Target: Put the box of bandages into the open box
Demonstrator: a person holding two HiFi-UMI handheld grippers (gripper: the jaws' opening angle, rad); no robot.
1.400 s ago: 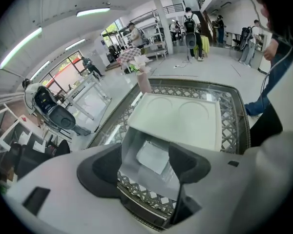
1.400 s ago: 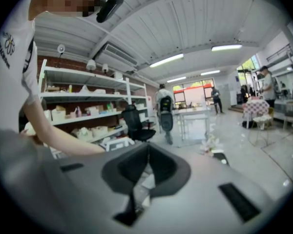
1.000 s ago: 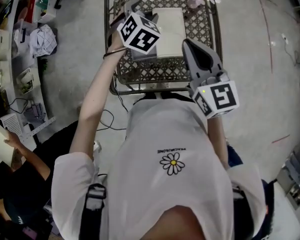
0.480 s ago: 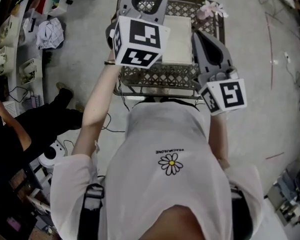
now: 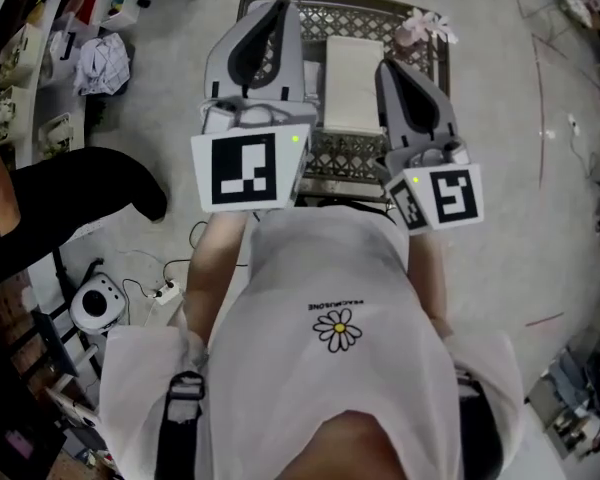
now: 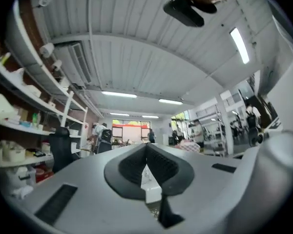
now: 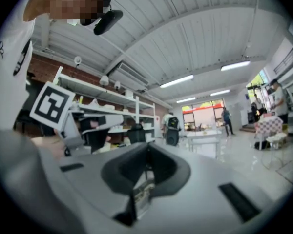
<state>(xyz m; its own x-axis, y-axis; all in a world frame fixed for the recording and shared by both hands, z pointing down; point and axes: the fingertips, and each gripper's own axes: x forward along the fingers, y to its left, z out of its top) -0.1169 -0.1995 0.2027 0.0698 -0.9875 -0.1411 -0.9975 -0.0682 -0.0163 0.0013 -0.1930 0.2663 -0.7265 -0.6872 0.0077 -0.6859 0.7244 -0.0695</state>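
Observation:
A white flat box lies on a grey metal lattice table at the top of the head view; whether it is open I cannot tell. No box of bandages can be made out. My left gripper is raised over the table's left side, with its jaws shut together and nothing between them. My right gripper hangs over the table's right side, and its jaws also meet with nothing held. Both gripper views look up and outward into the hall rather than at the table.
Pink flowers sit at the table's far right corner. Cluttered shelves run along the left, with a person in black beside them. A white device and cables lie on the floor to the left.
The left gripper has pulled back from over the white box towards me. Its jaws, spread wide half a second ago, have closed. The right gripper has barely moved.

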